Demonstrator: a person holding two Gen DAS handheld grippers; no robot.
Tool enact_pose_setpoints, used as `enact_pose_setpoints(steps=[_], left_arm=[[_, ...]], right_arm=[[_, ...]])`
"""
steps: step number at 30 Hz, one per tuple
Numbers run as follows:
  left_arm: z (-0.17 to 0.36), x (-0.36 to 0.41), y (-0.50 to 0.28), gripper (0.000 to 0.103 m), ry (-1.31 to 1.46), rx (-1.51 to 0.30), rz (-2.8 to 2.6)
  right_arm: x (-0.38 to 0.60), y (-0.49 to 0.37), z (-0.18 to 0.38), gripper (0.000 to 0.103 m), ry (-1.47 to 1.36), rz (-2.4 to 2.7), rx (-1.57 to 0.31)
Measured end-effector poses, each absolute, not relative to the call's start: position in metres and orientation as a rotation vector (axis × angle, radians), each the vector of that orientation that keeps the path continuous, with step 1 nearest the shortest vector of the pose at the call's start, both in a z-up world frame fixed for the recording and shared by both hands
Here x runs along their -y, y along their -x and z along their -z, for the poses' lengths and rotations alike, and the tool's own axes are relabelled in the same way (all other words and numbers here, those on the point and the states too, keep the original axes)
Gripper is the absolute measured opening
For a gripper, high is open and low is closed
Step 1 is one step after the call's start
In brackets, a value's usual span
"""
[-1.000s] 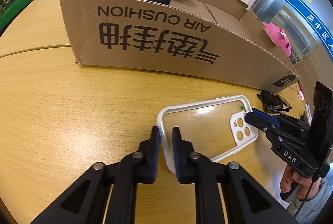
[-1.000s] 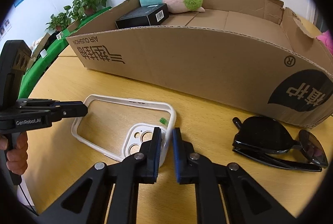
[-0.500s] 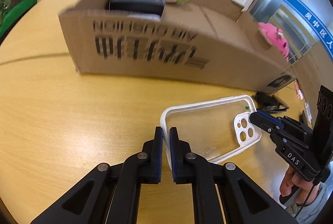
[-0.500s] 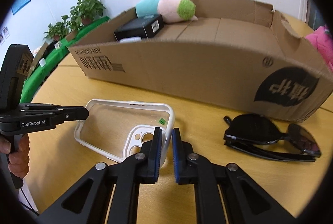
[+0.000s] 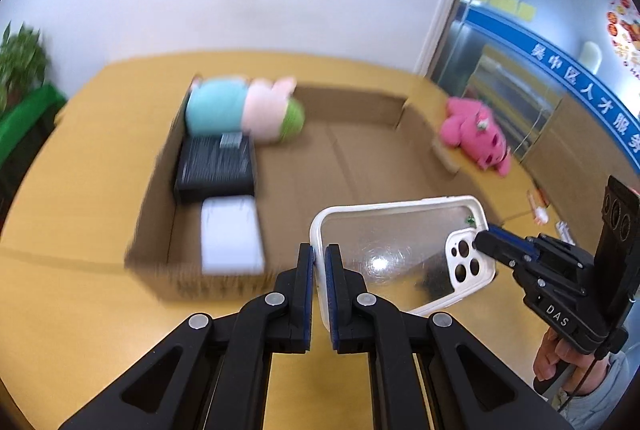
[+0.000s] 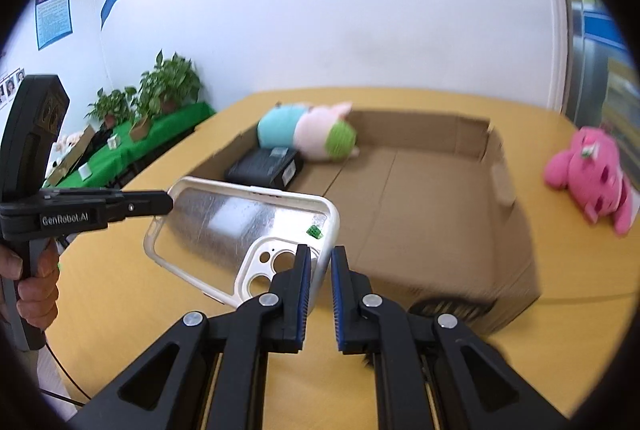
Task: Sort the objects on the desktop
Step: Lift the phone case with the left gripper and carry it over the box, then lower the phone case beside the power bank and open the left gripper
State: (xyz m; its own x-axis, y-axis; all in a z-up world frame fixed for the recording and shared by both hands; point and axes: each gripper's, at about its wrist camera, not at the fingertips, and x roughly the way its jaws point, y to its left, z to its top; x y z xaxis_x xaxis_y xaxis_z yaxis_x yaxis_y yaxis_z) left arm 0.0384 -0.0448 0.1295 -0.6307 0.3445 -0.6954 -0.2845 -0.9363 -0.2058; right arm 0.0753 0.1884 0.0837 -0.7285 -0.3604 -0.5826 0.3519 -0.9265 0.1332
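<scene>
White walls and a rounded yellow wooden bench (image 5: 72, 330) frame the scene, and above that bench a clear phone case (image 5: 400, 250) with a white bumper is held in the air between two tools. Its plain short end is pinched in the left gripper (image 5: 318, 266), whose jaws are pressed onto the rim; the right gripper (image 6: 320, 270) has its jaws clamped on the rim at the camera-cutout end. Such a case is probably very light, thin and springy, with a glossy back that could slip, so the bumper edge looks the sound place to hold it, and pulling the two ends apart might bow it. Just beyond it lies the open, shallow cardboard box (image 6: 440, 206), most of its floor bare. At the box's far left end lie a teal-and-pink plush toy (image 5: 244, 114), a black carton (image 5: 216, 170) and a small white box (image 5: 230, 238) in a row. A bright pink plush toy (image 6: 588, 178) lies on the bench outside the box's right wall. Only the box's low near wall seems to stand in the way, and the case looks already above it.
</scene>
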Motion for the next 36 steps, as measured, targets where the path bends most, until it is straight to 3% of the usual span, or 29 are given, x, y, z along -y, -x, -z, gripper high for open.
enact_pose_setpoints(steps=[8,16,26,36], left_arm=[[-0.181,0.024,0.004,0.004,0.973,0.065,-2.558],[-0.184,0.009,0.042,0.004,1.003,0.033,-2.546],[-0.131,0.004,0.082,0.004,1.195,0.050,-2.485],[-0.040,0.007,0.107,0.004,1.531,0.061,-2.380]], right_arm=[[-0.207,-0.050,-0.133,0.010,-0.758,2.689,0.003],[-0.220,-0.011,-0.142,0.010,-0.778,2.686,0.079],[-0.223,0.027,-0.095,0.010,-0.938,2.617,0.153],[-0.206,0.054,-0.022,0.010,-1.214,2.507,0.136]])
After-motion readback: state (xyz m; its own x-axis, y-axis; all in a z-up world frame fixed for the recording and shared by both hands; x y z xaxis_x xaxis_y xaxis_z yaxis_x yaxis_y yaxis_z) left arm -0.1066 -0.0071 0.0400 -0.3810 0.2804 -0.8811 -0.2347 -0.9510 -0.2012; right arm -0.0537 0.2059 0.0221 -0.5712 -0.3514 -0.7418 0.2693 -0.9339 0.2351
